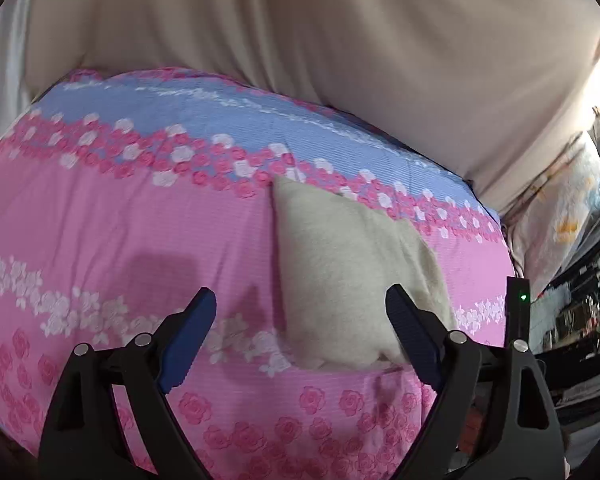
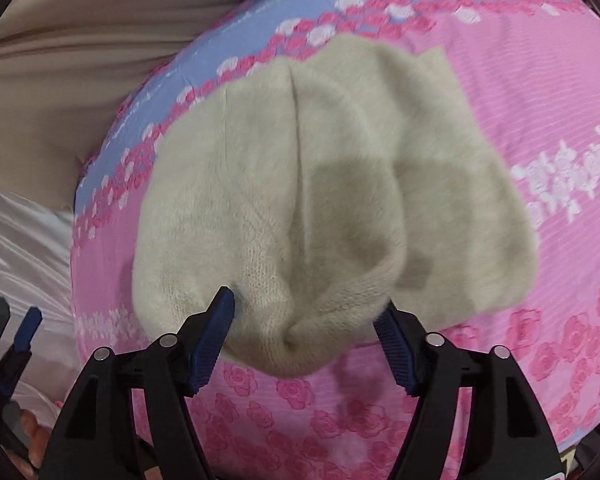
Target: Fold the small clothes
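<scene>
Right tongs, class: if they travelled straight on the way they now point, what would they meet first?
Most likely the beige knitted hat, lying on the pink floral cover between the right tongs; depth is hard to judge.

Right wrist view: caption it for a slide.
Open right gripper poised at the near edge of a cream knit hat lying on a pink floral cushion.

Bright soft daylight, glare upper right, motion blur, fisheye-curved edges

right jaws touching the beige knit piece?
Cannot tell. In the right wrist view the right gripper straddles the beige knit piece, but neither contact nor gap shows plainly.
</scene>
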